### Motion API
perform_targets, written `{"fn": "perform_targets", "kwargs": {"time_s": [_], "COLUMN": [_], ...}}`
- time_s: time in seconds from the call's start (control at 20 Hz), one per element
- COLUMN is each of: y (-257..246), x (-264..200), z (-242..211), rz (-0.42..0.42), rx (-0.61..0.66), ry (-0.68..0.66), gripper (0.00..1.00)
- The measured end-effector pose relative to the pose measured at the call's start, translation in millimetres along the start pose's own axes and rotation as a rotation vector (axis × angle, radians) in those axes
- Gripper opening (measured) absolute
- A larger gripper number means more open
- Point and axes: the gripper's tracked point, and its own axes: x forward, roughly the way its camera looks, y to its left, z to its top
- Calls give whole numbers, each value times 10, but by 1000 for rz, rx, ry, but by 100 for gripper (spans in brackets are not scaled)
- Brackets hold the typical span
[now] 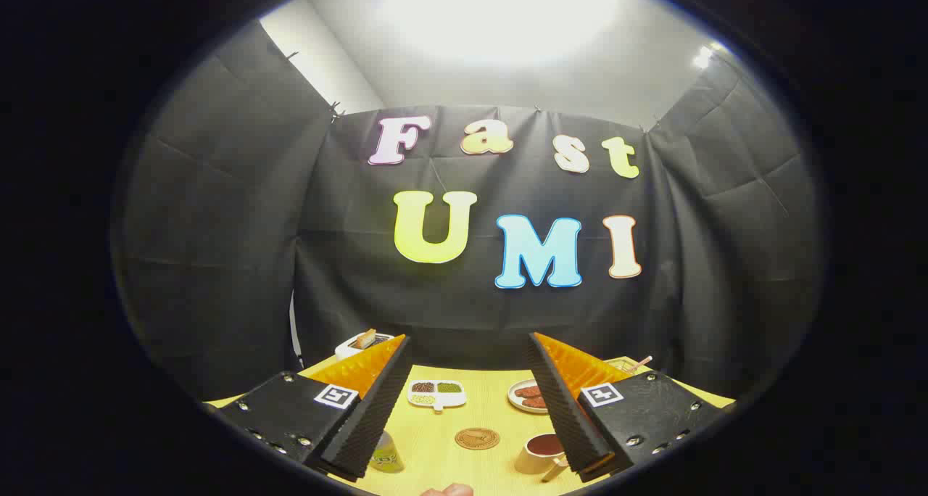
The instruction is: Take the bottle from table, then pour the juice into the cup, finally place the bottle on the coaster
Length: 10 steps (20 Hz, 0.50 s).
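Yellow table (pixel 464 416) in a black-draped booth. Gripper (pixel 464 402) fingers spread wide, holding nothing. Bottle (pixel 386 454) sits near-left, half hidden by the left finger; looks like light, slick plastic, so grab mid-body. Cup (pixel 540 452) near-right, round coaster (pixel 477 438) between them.

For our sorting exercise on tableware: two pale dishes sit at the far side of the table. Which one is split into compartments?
The white divided dish, beyond the open gripper. It holds separate dark, green and pale fillings. The round plate beside it is undivided.
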Motion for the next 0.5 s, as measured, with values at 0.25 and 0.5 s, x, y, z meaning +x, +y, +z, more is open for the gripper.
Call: {"fn": "perform_targets", "kwargs": {"time_s": [0.25, 0.5], "y": [-8, -27], "x": [28, 61], "z": [-27, -38], "rz": [11, 12], "rx": [12, 20], "ry": [-1, -5], "gripper": [97, 97]}}
